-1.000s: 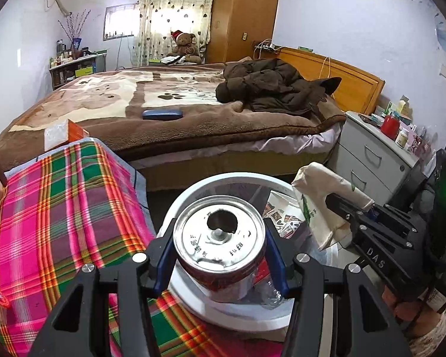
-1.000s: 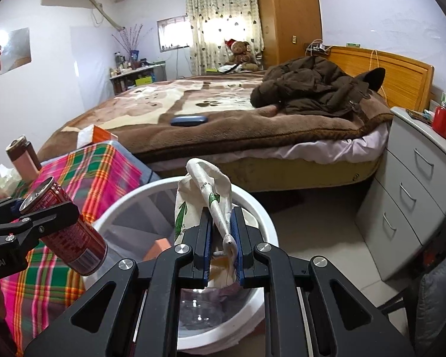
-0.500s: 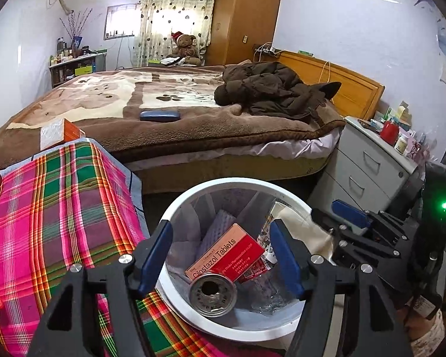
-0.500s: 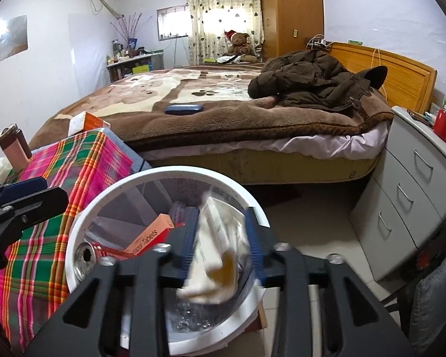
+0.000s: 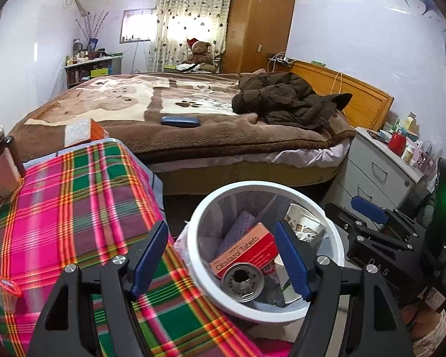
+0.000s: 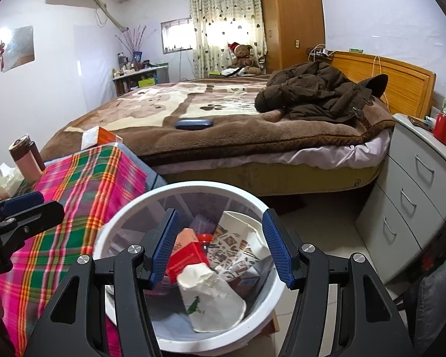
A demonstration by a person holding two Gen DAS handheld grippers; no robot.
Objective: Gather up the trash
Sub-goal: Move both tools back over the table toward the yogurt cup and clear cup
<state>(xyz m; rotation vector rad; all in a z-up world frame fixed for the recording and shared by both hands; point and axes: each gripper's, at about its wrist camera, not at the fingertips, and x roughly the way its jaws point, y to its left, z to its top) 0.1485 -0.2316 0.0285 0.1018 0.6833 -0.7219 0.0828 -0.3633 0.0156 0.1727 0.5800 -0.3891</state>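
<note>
A: What are the grippers doing?

B: The left gripper has its jaws opening with nothing between them. The right gripper is the same — jaws spreading, nothing held.

A: And the trash?

B: Just below both, inside the white bin: a can lying under the left gripper, a red tablet box just beyond the can, and a crumpled paper cup beneath the right gripper.

A: Further off?

B: The plaid-covered counter to the left of the left gripper — and the bed far ahead.
</note>
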